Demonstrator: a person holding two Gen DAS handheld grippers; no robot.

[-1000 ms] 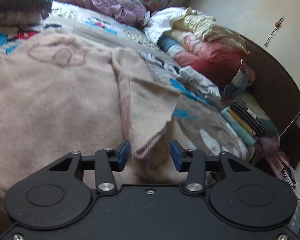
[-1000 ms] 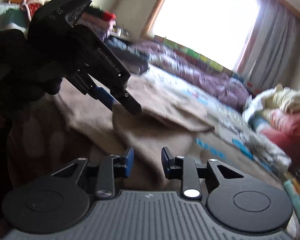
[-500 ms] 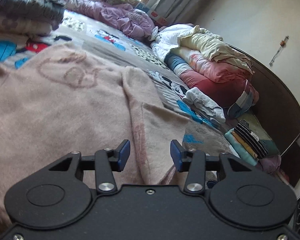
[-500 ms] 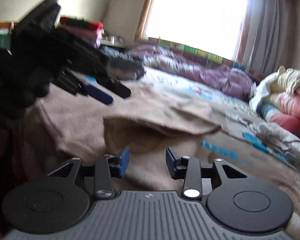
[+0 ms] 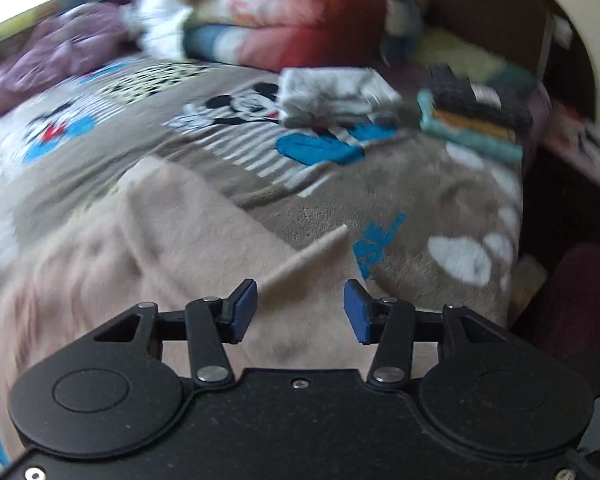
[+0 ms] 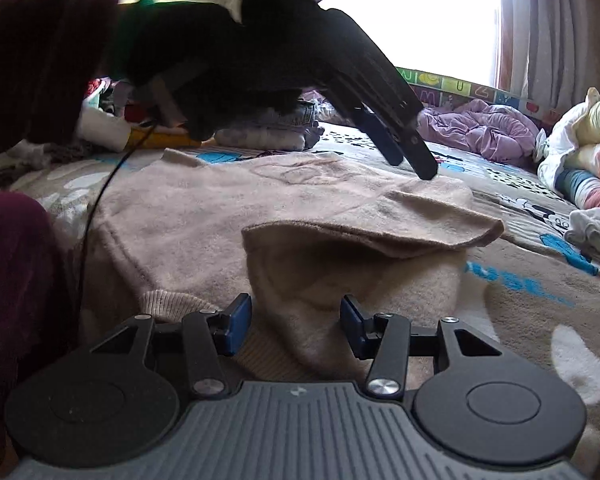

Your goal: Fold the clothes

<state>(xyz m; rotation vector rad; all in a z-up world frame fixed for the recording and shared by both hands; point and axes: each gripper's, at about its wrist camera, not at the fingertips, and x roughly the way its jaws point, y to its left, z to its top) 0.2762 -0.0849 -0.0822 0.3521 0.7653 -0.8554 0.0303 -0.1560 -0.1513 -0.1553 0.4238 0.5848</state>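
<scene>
Under my work lies a grey-brown cartoon-mouse blanket (image 5: 400,200) covering the bed. In my left view, a folded grey-white pile (image 5: 332,92) sits at about one o'clock, and a stack of dark, orange and teal folded pieces (image 5: 472,120) lies just beside it toward two o'clock. A red and pink quilt heap (image 5: 300,28) rises at twelve. In my right view, a crumpled purple duvet (image 6: 480,132) lies at two o'clock, below the bright window (image 6: 420,12) and its curtain (image 6: 552,28).
</scene>
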